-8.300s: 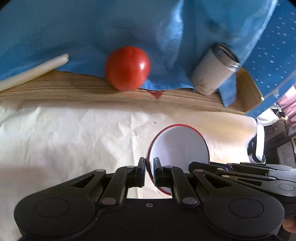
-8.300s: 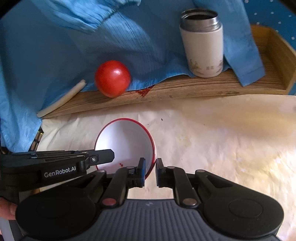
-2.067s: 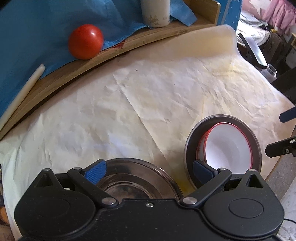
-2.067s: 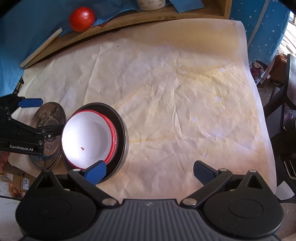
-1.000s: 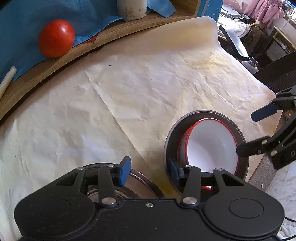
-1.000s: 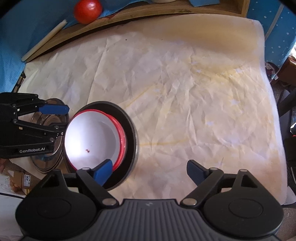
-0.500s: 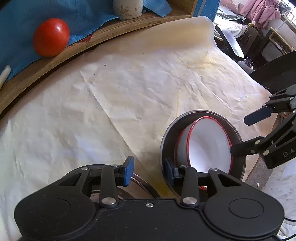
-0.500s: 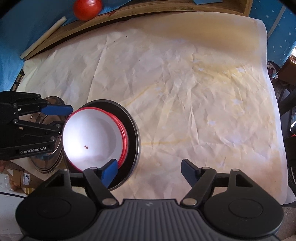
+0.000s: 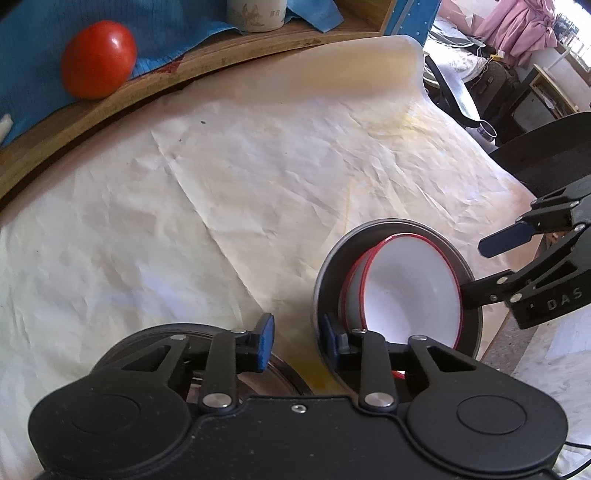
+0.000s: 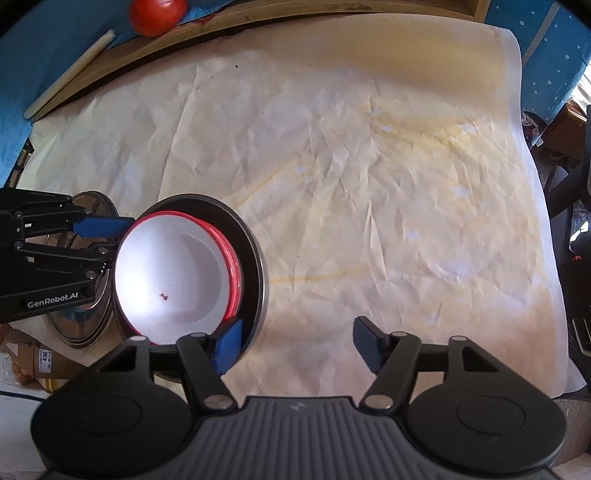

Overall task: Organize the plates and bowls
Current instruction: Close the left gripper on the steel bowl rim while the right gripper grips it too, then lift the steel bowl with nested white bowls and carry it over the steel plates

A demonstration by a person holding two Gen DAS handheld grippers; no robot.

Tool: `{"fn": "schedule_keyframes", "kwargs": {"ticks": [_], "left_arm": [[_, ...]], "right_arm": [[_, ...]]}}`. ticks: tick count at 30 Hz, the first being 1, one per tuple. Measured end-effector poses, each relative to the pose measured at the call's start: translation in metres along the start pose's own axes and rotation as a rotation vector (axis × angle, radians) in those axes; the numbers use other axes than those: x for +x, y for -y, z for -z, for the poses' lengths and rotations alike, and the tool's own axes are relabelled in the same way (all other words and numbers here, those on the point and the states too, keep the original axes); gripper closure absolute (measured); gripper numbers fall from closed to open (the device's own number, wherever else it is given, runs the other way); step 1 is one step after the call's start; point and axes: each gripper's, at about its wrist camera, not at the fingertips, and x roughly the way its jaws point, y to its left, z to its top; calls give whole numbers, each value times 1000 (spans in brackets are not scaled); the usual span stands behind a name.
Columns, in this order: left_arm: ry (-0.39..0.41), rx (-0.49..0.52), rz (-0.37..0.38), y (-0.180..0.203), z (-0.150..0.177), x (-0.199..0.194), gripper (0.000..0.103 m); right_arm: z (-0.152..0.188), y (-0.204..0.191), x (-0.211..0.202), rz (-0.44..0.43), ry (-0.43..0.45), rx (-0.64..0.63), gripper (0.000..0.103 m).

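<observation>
Red-rimmed white bowls, nested and tilted, sit inside a dark metal bowl near the front-left edge of the paper-covered tabletop. Left gripper is closing, jaws part open astride the metal bowl's near wall; pad contact isn't clear. Right gripper is also closing, still wide: its left pad is inside the metal bowl beside the red rims, its right pad over bare paper, nothing clamped. A steel plate lies flat just left of the bowls. Tomato and a white cup sit on a wooden tray at the back.
</observation>
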Motion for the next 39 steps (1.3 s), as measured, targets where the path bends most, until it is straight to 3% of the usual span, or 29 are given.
{"fn": "schedule_keyframes", "kwargs": {"ticks": [5,10,11,21,27,31,39], "left_arm": [[2,-29,7,-1,1,1,73],[9,-74,15,-4,3,2,74],[11,-81,15,-4,4,2,74],[22,-129,20,-4,7,3,78],[28,-141,19,-4,9,3,79],[40,-152,24,1,11,2,96],[-7,-225,1,6,6,3,96]], "right_arm": [[-1,-7,4,17,-1,7,44],[1,-4,7,-59,4,57,71],[2,-3,8,-75,3,71,73],[0,2,16,-121,1,124,74],[4,8,17,-174,11,182,88],[10,-3,12,-135,62,145,90],[8,8,11,-173,48,196,92]]}}
